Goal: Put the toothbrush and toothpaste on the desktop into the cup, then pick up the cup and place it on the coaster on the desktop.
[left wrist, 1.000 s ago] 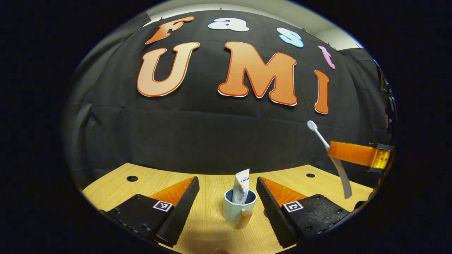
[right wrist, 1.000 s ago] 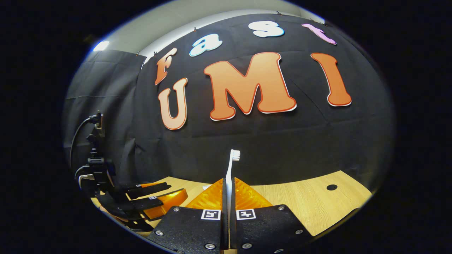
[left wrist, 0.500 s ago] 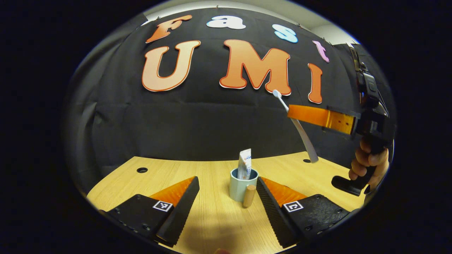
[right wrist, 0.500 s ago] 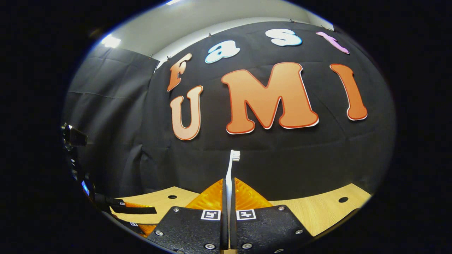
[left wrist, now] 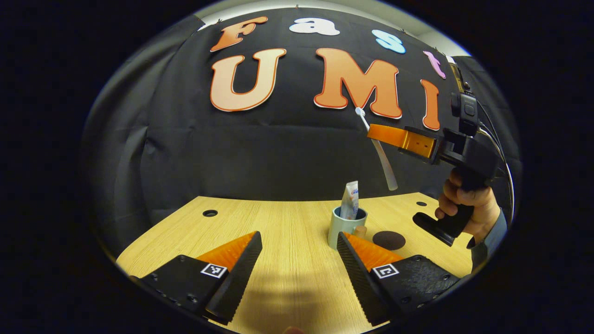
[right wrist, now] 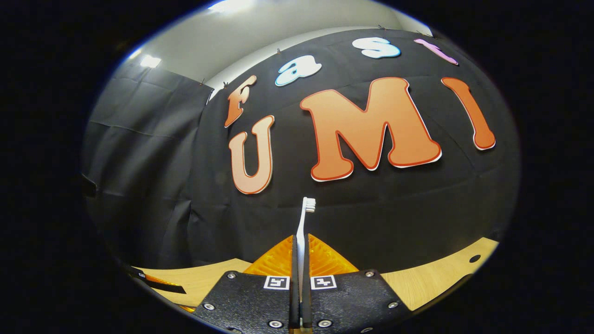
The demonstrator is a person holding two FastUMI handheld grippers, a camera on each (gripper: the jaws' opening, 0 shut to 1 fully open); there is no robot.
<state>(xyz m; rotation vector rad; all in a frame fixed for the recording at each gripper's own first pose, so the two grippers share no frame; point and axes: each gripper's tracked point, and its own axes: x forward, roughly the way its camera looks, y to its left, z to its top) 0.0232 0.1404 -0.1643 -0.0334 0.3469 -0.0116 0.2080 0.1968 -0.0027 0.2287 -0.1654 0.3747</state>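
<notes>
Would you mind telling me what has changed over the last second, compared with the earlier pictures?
In the left gripper view, the right gripper has carried the toothbrush up and inward, so its lower end now hangs above and right of the cup. The left gripper has drawn back, bringing the coaster into sight. Unchanged: the toothpaste stands in the cup, the left gripper is open, and the right is shut on the toothbrush.

A black cloth wall (left wrist: 241, 153) hung in creases behind a light wooden table (left wrist: 283, 241) with round holes (left wrist: 209, 213) in its top. Above the cloth ran a pale wall (right wrist: 260, 28), where a ceiling light (right wrist: 149, 61) glowed.
</notes>
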